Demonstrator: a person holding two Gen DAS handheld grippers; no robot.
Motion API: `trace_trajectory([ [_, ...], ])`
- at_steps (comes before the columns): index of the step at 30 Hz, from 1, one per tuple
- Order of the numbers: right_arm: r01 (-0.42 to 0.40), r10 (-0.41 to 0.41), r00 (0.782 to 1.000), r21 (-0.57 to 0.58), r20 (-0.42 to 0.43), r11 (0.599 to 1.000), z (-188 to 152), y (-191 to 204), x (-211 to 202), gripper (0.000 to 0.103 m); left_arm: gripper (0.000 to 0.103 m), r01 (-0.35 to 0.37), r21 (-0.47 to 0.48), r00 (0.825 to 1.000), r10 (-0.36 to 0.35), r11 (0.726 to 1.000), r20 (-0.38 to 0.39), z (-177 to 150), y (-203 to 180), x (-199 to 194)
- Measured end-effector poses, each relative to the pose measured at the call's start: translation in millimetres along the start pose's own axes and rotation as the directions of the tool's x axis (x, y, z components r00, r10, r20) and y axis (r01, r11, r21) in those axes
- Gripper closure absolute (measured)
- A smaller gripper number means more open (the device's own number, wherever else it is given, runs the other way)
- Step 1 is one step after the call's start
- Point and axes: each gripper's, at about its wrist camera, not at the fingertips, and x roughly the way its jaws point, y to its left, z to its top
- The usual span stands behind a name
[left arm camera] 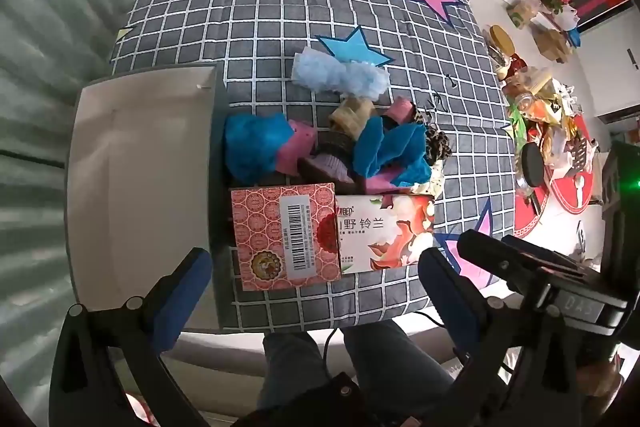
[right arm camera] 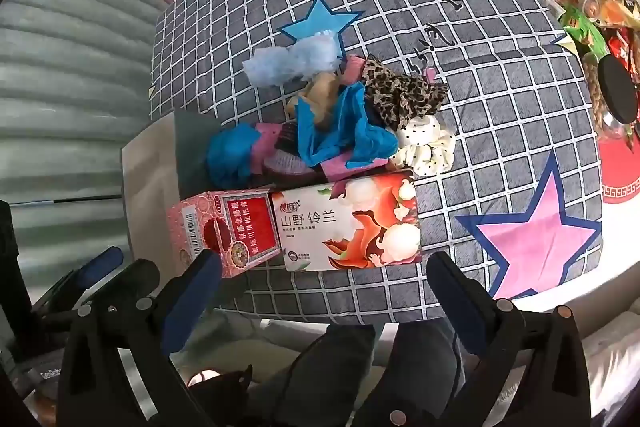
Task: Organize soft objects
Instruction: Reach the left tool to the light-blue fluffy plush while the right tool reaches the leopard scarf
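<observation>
floral tissue box (right arm camera: 348, 223): "山野 铃兰" | red patterned box (left arm camera: 286, 233): barcode label, digits too small to read; yellow Chinese lettering on its red panel, unclear | right gripper (left arm camera: 580, 307) body: "DAS"

Both wrist cameras look steeply down from the worktop's near edge, close above two boxes. The left view sits further left, over the tray (left arm camera: 140, 163); the right faces further right. Both share the boxes (right arm camera: 296, 227) and cloth pile (left arm camera: 340, 143).
</observation>
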Motion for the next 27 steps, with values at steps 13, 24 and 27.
trace_trajectory([
  [13, 0.004, -0.003, 1.0, 0.025, -0.021, 1.0, 7, -21, 6, 0.0, 0.0, -0.024, -0.011, 1.0, 0.024, 1.0, -0.012, 13, 3, 13],
  [24, 0.038, -0.037, 0.999, 0.066, -0.023, 0.997, 28, -49, 10, 0.0, 0.0, -0.053, -0.016, 0.998, 0.052, 0.998, -0.025, 48, -5, 33],
  [27, 0.048, -0.047, 0.999, 0.078, -0.025, 0.996, 34, -57, 13, 0.0, 0.0, -0.06, -0.034, 0.997, 0.059, 0.998, -0.041, 61, -8, 42],
])
